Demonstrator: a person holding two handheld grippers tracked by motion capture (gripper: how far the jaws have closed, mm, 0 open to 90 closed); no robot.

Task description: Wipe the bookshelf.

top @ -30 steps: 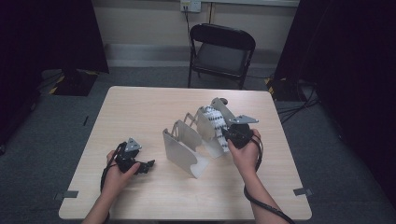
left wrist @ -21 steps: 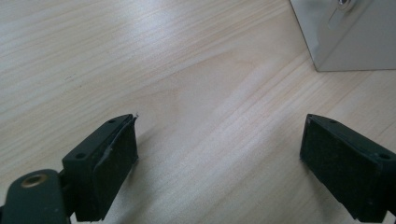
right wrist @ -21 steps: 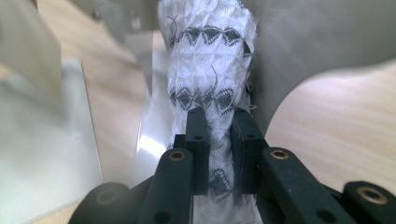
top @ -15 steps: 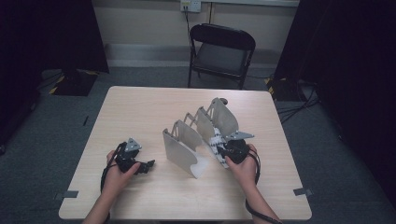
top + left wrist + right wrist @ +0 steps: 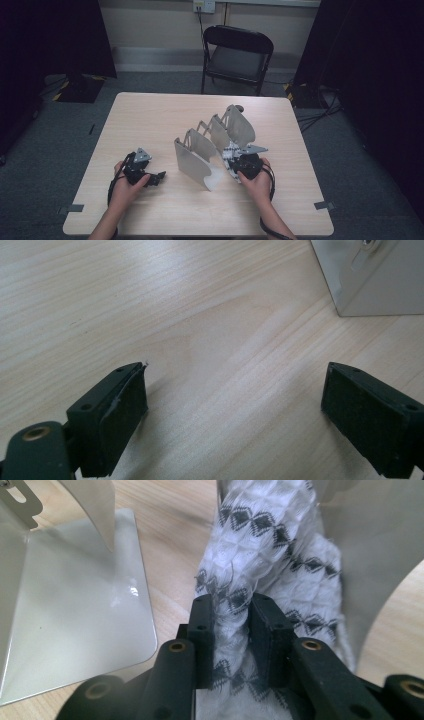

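Right gripper: in my right hand, clenched on the white cloth; both pads press a pinched fold of it. My jaws have just been closing, with the cloth between them.
White cloth: quilted, with a black diamond pattern. It sits in a slot of the metal rack, standing up between 2 of the plates, and runs from my jaws away along the slot. In the high view it shows as a small patterned patch just ahead of my right gripper.
Metal rack: grey sheet-metal dividers in a row near the middle of the table, running from the near left to the far right. A flat base plate lies to the left of the cloth in the right gripper view; a curved divider stands on its right, touching the cloth.
Left gripper: in my left hand, released, jaws wide apart with bare wood between them. It rests low over the table, left of the rack and apart from it.
Rack corner: 1 lower corner of a plate is in the upper right of the left gripper view.
Table: light wood.
Chair: black, folding, beyond the far edge.
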